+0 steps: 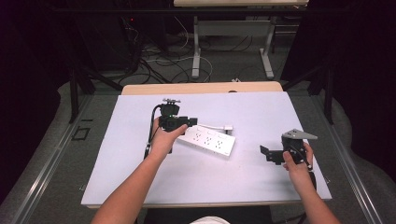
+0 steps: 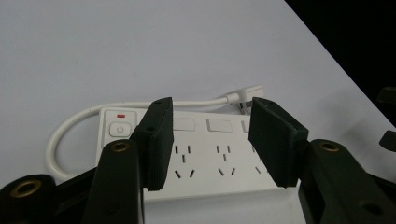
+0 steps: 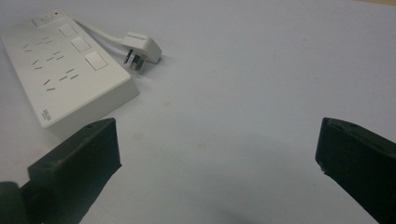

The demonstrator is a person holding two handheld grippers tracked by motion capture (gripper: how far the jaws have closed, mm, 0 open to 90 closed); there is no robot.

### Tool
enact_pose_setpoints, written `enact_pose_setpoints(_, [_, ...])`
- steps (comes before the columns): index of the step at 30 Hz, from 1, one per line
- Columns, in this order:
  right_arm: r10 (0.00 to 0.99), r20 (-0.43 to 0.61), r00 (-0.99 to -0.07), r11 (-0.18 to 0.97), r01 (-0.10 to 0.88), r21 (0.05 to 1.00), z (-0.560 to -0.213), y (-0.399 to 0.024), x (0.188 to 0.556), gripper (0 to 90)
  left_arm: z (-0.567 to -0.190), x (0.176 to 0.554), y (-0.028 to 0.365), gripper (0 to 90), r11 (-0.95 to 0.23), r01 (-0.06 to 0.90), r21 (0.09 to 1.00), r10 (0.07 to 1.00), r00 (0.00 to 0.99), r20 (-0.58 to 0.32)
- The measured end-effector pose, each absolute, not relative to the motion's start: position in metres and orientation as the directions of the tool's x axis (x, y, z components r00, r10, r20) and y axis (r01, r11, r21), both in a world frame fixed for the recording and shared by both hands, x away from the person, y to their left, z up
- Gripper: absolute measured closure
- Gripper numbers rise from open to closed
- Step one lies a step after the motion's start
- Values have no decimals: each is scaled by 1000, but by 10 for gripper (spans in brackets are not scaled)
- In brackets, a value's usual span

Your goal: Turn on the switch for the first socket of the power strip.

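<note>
Your left gripper (image 2: 210,140) hovers over the white power strip (image 1: 208,140) mid-table, jaws half spread around it, not yet pinching. Your right gripper (image 1: 265,152), wide open, waits well to the strip's right. The plug (image 3: 142,46) lies beside the strip, unplugged; grasping remains.

High view looks down from above; both gripper views, close and low, share the power strip (image 2: 205,154).

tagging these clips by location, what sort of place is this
Probably a lab or workshop set up for recording: a white-topped table ringed by dark curtains, loose cables on the floor, and another desk's metal legs behind.
</note>
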State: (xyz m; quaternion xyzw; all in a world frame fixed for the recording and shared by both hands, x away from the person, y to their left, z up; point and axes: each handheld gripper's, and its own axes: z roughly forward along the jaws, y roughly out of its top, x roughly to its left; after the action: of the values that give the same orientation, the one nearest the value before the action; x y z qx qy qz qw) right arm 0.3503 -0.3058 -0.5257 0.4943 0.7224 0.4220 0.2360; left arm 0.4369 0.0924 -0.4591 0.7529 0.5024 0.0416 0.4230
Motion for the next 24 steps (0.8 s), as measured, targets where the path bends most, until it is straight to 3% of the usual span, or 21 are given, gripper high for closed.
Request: enact_pose_setpoints(24, [911,83,-403,157,526,836,-526,-307,351,0,-479,464,79,569,-152,784,602,828,434,-356])
